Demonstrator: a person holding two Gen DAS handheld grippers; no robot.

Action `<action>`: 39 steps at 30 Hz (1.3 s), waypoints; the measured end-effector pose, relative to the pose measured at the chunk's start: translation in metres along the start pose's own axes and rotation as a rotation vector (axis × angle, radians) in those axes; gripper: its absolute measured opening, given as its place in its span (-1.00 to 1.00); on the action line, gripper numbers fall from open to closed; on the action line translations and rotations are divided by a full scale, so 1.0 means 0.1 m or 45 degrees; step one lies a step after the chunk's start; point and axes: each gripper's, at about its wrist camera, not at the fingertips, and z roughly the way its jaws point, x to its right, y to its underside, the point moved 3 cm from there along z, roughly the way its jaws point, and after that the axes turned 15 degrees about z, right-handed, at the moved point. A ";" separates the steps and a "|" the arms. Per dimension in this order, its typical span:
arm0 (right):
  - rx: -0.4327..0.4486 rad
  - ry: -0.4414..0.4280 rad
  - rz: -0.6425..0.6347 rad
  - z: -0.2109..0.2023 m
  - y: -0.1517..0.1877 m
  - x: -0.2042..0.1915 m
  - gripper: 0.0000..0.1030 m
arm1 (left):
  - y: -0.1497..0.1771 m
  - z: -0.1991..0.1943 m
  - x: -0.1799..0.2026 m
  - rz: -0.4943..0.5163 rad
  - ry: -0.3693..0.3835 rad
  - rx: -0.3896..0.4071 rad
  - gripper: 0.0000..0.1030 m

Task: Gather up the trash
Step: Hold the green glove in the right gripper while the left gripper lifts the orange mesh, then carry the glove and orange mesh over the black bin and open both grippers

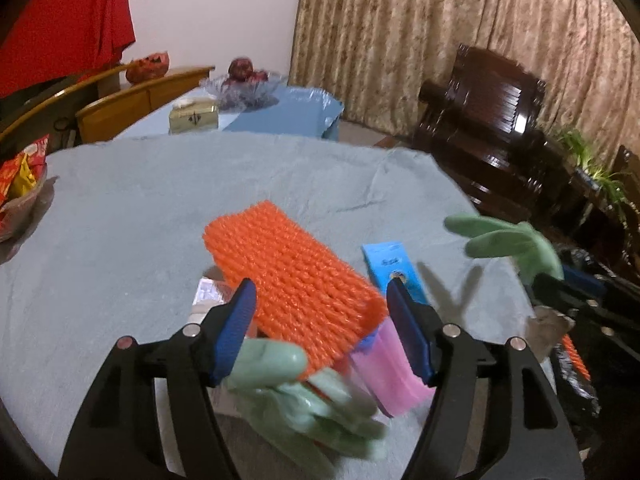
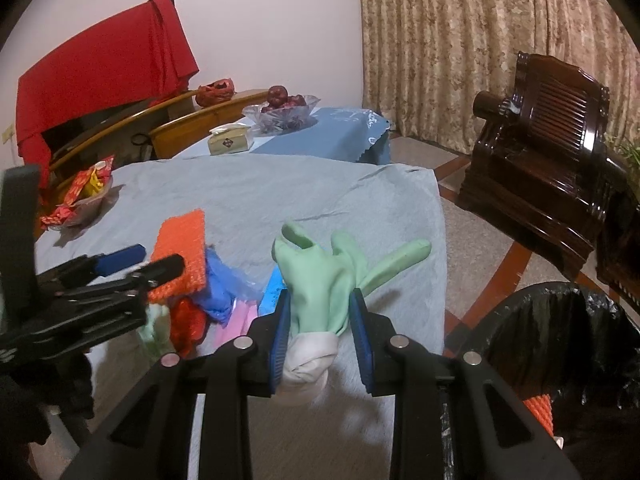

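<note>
The bin (image 2: 568, 344), lined with a black bag, stands on the floor just right of the counter (image 2: 280, 196) and low to the right of the right tool (image 2: 320, 340), so this arm is the nearer one. That tool is clamped on a green glove (image 2: 316, 276), held above the counter edge. The left tool (image 1: 320, 328) stands apart around the orange foam net (image 1: 296, 280), whose long axis runs away from it.
</note>
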 end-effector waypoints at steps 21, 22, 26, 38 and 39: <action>0.028 -0.014 0.022 -0.10 -0.04 0.08 -0.43 | -0.11 -0.48 0.05 0.031 0.027 0.195 -0.64; 0.036 -0.016 0.023 -0.13 -0.05 0.09 -0.43 | -0.13 -0.51 0.07 0.035 0.032 0.202 -0.63; 0.079 -0.014 0.017 -0.32 -0.11 0.10 -0.43 | -0.20 -0.62 0.24 0.062 0.075 0.225 -0.64; 0.168 0.087 0.099 -0.87 -0.16 0.60 -0.43 | -0.34 -0.57 1.15 0.215 0.251 0.214 -0.64; 0.177 0.106 0.109 -0.94 -0.16 0.68 -0.43 | -0.35 -0.57 1.22 0.225 0.265 0.214 -0.64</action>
